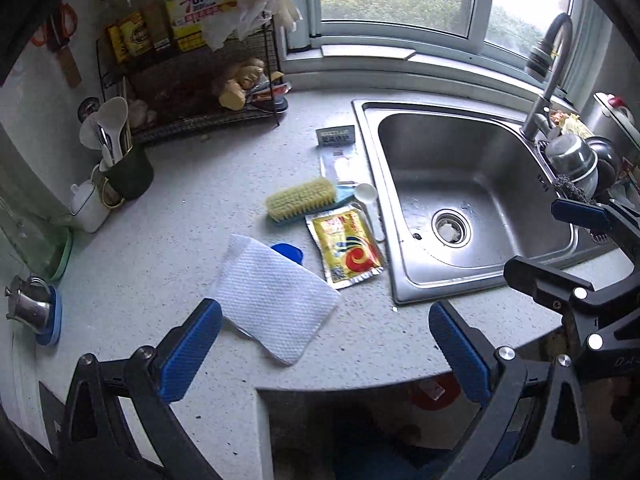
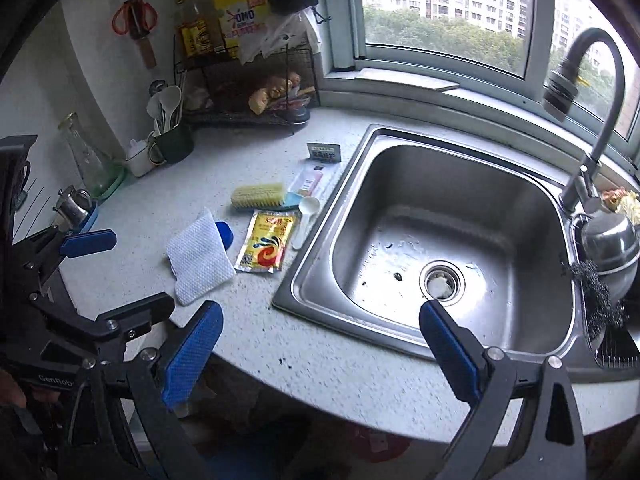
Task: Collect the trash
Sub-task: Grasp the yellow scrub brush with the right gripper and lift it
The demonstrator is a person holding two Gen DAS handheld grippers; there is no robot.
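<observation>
A white paper towel (image 1: 276,298) lies on the grey counter (image 1: 180,232), half covering a blue cap (image 1: 289,251). Beside it lies a yellow sauce packet (image 1: 347,249); further back are a clear wrapper (image 1: 341,164) and a small grey packet (image 1: 336,135). My left gripper (image 1: 326,346) is open and empty, above the counter's front edge just in front of the towel. My right gripper (image 2: 320,346) is open and empty, at the front edge by the sink. The towel (image 2: 199,258), sauce packet (image 2: 266,246) and wrapper (image 2: 308,180) also show in the right wrist view.
A steel sink (image 1: 472,204) with a tap (image 1: 550,76) is on the right, pots (image 1: 572,156) beside it. A scrub brush (image 1: 302,198) and white scoop (image 1: 370,204) lie near the packet. A wire rack (image 1: 192,92), utensil mug (image 1: 128,172) and glass bottle (image 2: 86,156) line the back left.
</observation>
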